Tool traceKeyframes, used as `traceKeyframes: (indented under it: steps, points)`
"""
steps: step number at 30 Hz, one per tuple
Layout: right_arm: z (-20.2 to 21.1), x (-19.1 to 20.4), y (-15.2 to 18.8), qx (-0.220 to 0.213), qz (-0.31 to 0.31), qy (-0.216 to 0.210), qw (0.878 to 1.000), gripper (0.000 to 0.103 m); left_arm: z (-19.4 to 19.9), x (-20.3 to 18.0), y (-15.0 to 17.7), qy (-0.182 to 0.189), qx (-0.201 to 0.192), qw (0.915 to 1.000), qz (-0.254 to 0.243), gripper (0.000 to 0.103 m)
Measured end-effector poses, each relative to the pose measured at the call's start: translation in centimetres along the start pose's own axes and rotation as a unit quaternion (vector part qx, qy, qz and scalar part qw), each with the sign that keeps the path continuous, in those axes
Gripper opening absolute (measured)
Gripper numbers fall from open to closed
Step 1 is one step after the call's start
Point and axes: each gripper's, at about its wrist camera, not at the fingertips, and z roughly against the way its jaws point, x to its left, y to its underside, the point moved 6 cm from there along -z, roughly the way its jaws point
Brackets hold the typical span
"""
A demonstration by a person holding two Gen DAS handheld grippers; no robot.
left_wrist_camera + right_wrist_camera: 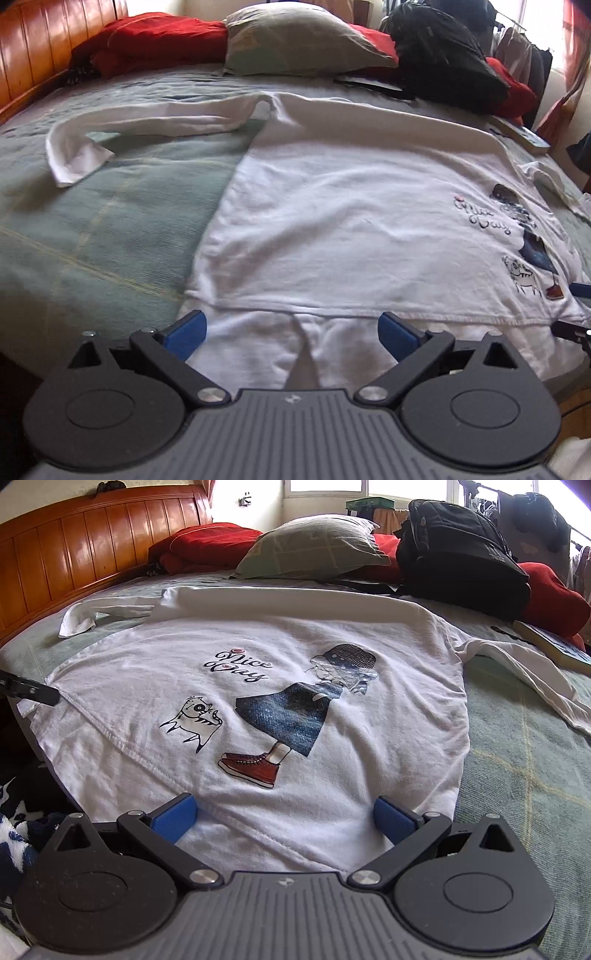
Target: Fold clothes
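A white long-sleeved shirt [351, 221] [258, 686] lies spread flat on the bed, printed side up, with a "Nice Day" girl-and-cat print [280, 709]. Its hem hangs over the near edge of the bed. One sleeve [122, 125] stretches to the left and curls back at the cuff; the other sleeve [528, 672] trails off to the right. My left gripper [291, 332] is open just above the hem, with nothing between its blue pads. My right gripper [282, 816] is also open over the hem, below the print. A tip of the left gripper [29, 690] shows at the left edge of the right wrist view.
The bed has a green checked cover [92, 229] and a wooden headboard [74, 550]. A grey pillow [314, 546], red bedding [199, 546] and a black backpack [465, 550] lie at the far side. A book [554, 642] rests at the right.
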Motion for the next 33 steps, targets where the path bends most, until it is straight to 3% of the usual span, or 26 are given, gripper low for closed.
traceKeyframes:
  steps: [3, 7, 11, 14, 18, 21, 25, 29, 31, 33]
  points:
    - [0.0, 0.1, 0.0, -0.001, 0.001, 0.003, 1.000, 0.103, 0.7, -0.7, -1.3, 0.030, -0.028, 0.9992, 0.003, 0.099]
    - [0.0, 0.1, 0.0, 0.000, 0.001, 0.003, 1.000, 0.103, -0.5, -4.2, -0.6, 0.072, -0.017, 0.9968, -0.030, 0.099]
    - [0.0, 0.0, -0.1, 0.000, 0.000, 0.003, 1.000, 0.103, -1.3, -5.1, 2.0, 0.047, 0.009, 0.9976, -0.050, 0.099]
    - [-0.1, 0.0, -0.1, 0.000, 0.001, 0.003, 1.000, 0.103, -0.2, -5.4, 2.6, 0.049, 0.024, 0.9961, -0.069, 0.100]
    - [-0.1, 0.1, -0.1, 0.000, 0.002, 0.004, 1.000, 0.103, 1.3, -6.3, -0.6, 0.086, -0.022, 0.9928, -0.080, 0.100]
    - [-0.1, 0.2, 0.0, 0.000, 0.003, 0.007, 1.000, 0.103, 0.0, -7.6, -3.2, 0.095, -0.048, 0.9889, -0.104, 0.100]
    - [-0.1, 0.2, 0.0, 0.001, 0.004, 0.008, 1.000, 0.103, -3.5, -8.7, -4.3, 0.085, -0.041, 0.9868, -0.131, 0.100]
    - [-0.1, 0.2, 0.1, -0.002, 0.004, 0.007, 1.000, 0.103, -6.5, -6.5, -4.1, 0.068, -0.006, 0.9944, -0.081, 0.100]
    - [-0.1, 0.1, 0.1, -0.002, 0.004, 0.007, 1.000, 0.103, -5.8, -5.8, -4.4, 0.066, -0.008, 0.9966, -0.048, 0.100]
    - [-0.1, 0.1, 0.1, -0.003, 0.004, 0.006, 1.000, 0.103, -4.2, -6.6, -4.4, 0.058, -0.020, 0.9962, -0.062, 0.100]
